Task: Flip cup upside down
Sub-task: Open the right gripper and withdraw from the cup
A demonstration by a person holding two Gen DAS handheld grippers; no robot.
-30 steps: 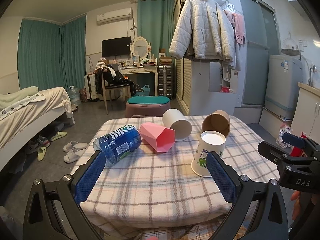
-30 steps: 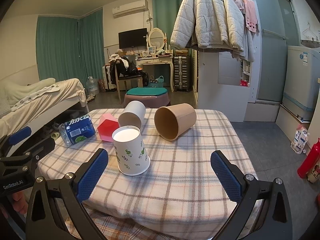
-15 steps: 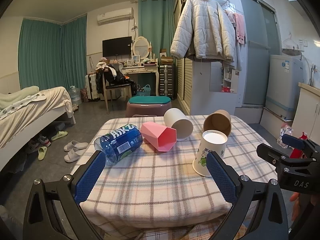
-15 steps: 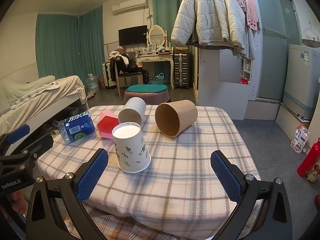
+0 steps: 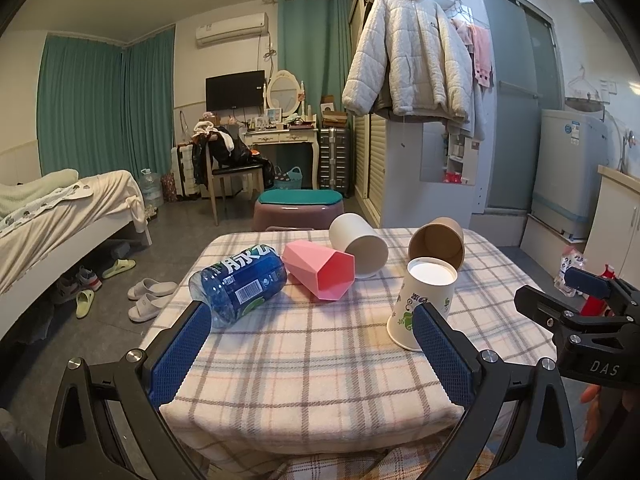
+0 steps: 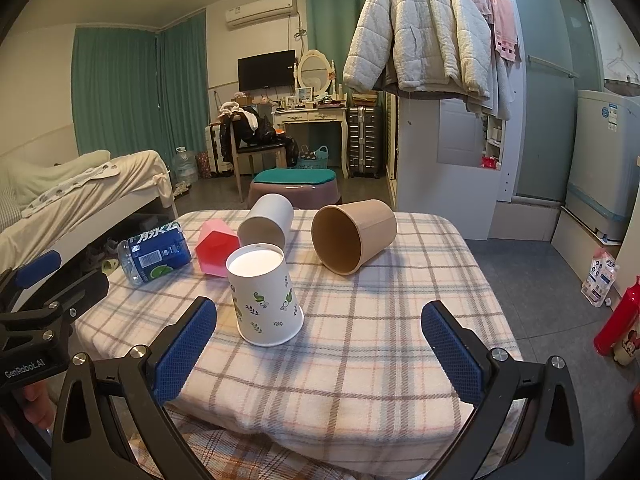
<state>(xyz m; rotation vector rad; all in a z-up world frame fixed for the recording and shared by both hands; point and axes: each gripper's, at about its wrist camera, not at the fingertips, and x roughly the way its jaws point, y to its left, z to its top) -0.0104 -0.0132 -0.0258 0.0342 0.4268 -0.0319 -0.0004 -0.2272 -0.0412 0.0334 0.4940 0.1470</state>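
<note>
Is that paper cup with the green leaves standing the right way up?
No, upside down. The leaf-printed cup rests on its wide rim on the checked cloth, its narrower closed base facing up.

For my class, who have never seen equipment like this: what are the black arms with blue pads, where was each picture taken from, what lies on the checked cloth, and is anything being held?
There is no robot. A person holds a two-finger gripper in each hand, each carrying a wide-angle camera that looks forward along its fingers. One picture comes from the left gripper, the other from the right gripper; each also glimpses the other at its edge.

The blue pads are the fingertips. Both grippers are open and hold nothing.

On the checked tablecloth are a leaf-printed paper cup standing mouth down, and a brown cup, a white cup, a pink faceted cup and a blue bottle, all lying on their sides.
</note>
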